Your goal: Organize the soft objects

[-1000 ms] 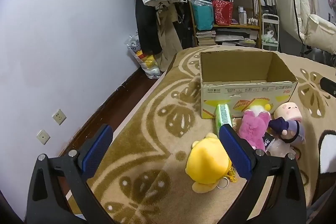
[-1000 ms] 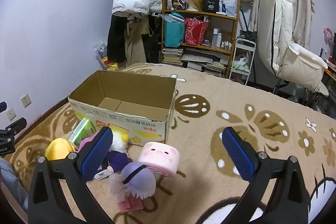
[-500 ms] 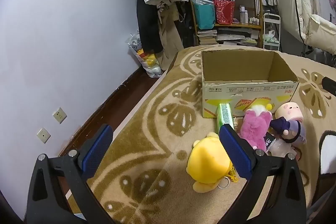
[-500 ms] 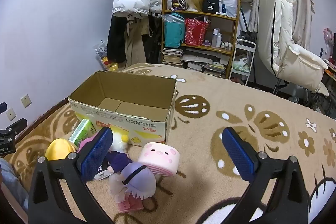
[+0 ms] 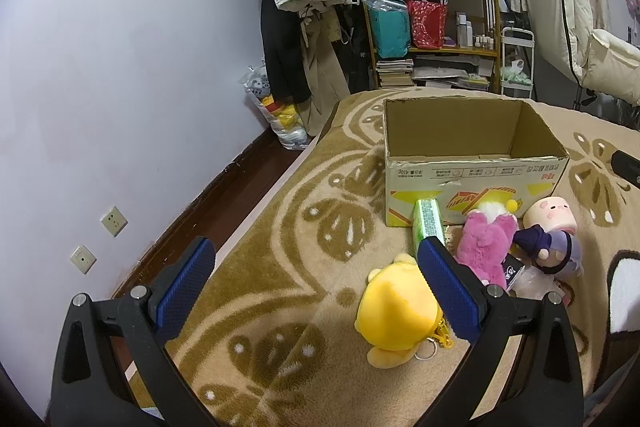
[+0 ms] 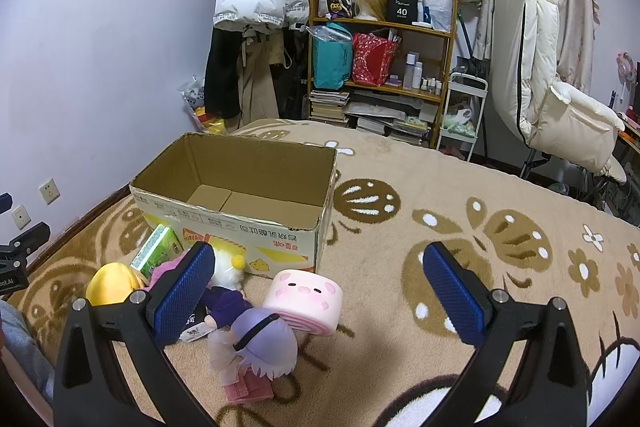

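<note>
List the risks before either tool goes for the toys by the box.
1. The pink plush, purple-haired doll and pig cushion lie touching, so a grab may drag a neighbour along.
2. The yellow plush carries a metal keyring that might snag the carpet.
3. The green pack leans against the cardboard box and may topple if bumped.

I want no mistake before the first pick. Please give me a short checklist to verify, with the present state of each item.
1. Left gripper open, holding nothing: ok.
2. Right gripper open, holding nothing: ok.
3. Cardboard box open on top, floor bare where visible: ok.
4. Yellow plush lies free on the blanket: ok.
5. Pink pig cushion unobstructed from above: ok.
6. Purple-haired doll separate from the pink plush: cannot tell.
</note>
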Demonstrator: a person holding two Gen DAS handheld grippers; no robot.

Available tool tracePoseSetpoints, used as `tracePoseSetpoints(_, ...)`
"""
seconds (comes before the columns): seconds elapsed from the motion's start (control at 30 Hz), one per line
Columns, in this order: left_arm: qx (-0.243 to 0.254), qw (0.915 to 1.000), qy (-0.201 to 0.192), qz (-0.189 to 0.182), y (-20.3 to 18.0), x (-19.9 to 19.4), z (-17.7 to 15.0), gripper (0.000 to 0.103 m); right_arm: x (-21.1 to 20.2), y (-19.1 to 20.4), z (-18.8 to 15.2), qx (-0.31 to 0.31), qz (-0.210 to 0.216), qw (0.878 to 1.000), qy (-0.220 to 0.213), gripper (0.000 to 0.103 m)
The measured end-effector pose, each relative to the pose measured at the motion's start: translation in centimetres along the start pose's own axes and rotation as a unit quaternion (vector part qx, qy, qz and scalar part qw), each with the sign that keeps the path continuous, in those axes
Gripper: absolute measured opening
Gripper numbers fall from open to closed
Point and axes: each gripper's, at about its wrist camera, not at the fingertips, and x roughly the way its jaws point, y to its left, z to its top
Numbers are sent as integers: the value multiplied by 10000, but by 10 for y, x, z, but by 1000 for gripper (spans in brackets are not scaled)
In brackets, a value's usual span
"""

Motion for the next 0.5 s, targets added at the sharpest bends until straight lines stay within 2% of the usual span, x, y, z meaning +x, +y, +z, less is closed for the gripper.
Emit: tracePoseSetpoints(0.5,-9,10000,-6,-4,2,-3,0,101,1,0,-1,4,-4,10000,6,103)
